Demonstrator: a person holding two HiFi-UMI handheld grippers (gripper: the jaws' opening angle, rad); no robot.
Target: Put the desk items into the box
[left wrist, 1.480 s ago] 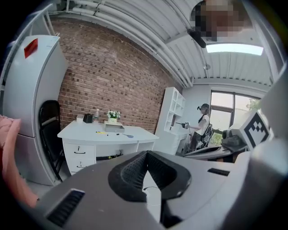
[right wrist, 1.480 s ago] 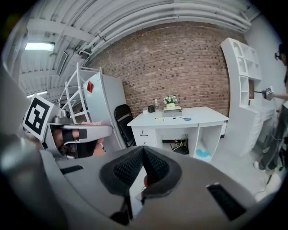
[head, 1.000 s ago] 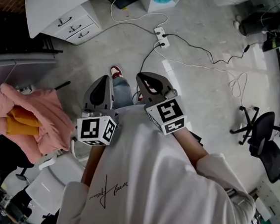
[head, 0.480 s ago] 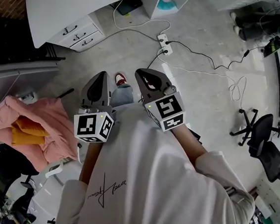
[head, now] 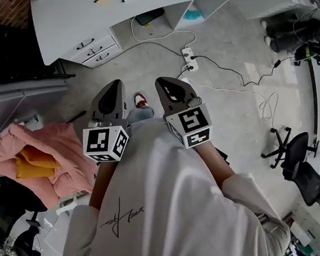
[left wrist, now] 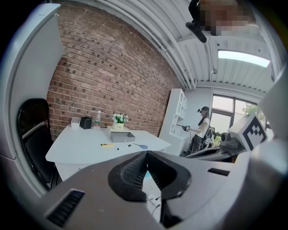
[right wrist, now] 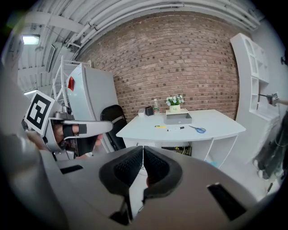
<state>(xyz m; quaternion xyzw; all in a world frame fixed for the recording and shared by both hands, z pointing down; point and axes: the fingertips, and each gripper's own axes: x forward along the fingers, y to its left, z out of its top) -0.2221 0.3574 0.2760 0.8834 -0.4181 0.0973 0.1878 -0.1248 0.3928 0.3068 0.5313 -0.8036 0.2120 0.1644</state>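
Head view shows more desk (head: 69, 17) than before; left hand-held gripper (head: 115, 84) and right hand-held gripper (head: 160, 83) pressed together

The gray floor (head: 142, 64) straight ahead is open all the way to the far white desk (head: 69, 20), and the near part of the desk top is bare. On the right, a power strip (head: 188, 59) and loose cables (head: 241, 83) lie across the floor. On the left, a black chair (head: 9, 46) and a pink cloth heap (head: 54, 147) block that side.

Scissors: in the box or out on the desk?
Out. In the right gripper view the scissors lie flat on the white desk, clear of the gray box.
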